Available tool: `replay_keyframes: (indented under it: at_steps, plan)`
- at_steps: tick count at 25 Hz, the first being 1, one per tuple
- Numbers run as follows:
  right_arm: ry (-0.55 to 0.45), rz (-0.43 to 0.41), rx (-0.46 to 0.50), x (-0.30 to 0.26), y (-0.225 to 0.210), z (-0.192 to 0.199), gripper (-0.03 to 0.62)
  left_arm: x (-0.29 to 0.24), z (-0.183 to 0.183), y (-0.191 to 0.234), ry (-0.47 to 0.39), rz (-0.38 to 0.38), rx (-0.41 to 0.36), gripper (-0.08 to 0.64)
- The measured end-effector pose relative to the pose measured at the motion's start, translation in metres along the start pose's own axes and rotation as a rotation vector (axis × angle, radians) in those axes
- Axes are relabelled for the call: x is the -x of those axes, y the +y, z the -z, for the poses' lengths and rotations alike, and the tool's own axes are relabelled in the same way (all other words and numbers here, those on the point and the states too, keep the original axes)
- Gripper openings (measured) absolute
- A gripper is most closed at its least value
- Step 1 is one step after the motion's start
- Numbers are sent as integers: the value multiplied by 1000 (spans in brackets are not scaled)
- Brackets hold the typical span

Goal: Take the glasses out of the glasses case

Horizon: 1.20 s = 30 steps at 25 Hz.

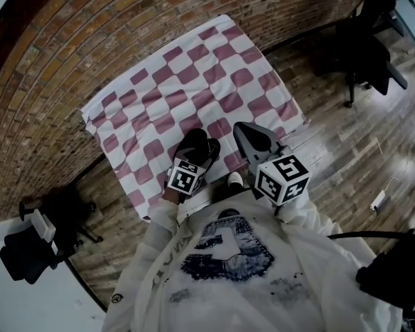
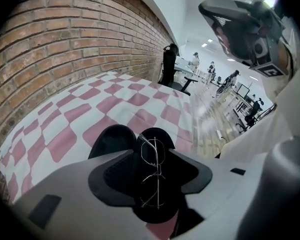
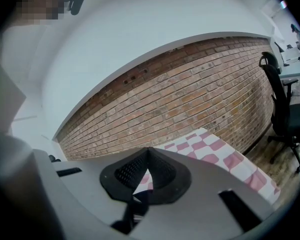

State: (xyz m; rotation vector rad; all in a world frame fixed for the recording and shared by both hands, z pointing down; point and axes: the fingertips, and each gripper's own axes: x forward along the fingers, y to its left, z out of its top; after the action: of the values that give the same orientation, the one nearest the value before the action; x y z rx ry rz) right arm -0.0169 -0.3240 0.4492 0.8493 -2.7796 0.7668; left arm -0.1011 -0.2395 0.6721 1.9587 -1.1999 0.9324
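Observation:
A black glasses case [image 1: 199,144] sits clamped in my left gripper [image 1: 197,152] above the near edge of the checked table. In the left gripper view the case [image 2: 112,139] is open, its lid lobe standing to the left. Thin wire-framed glasses [image 2: 152,176] lie folded in the case, between the jaw pads of the left gripper [image 2: 155,156]. My right gripper [image 1: 254,138] hangs just right of the case, apart from it. In its own view the right gripper [image 3: 149,153] has its tips together with nothing between them. It also shows raised at the upper right of the left gripper view [image 2: 242,29].
A pink-and-white checked cloth [image 1: 194,68] covers the table, which stands against a brick wall [image 1: 90,33]. A black office chair [image 1: 363,40] stands on the wooden floor to the right. Another chair [image 1: 34,244] is at the lower left.

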Motion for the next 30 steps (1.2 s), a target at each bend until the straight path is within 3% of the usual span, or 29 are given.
replay_keyframes:
  at_steps: [9, 30]
  plan:
    - [-3, 11, 3, 1, -3, -2, 14, -15, 11, -2, 49, -7, -89, 215]
    - [-1, 34, -4, 14, -8, 2, 14, -30, 27, -7, 122, -59, -206, 136]
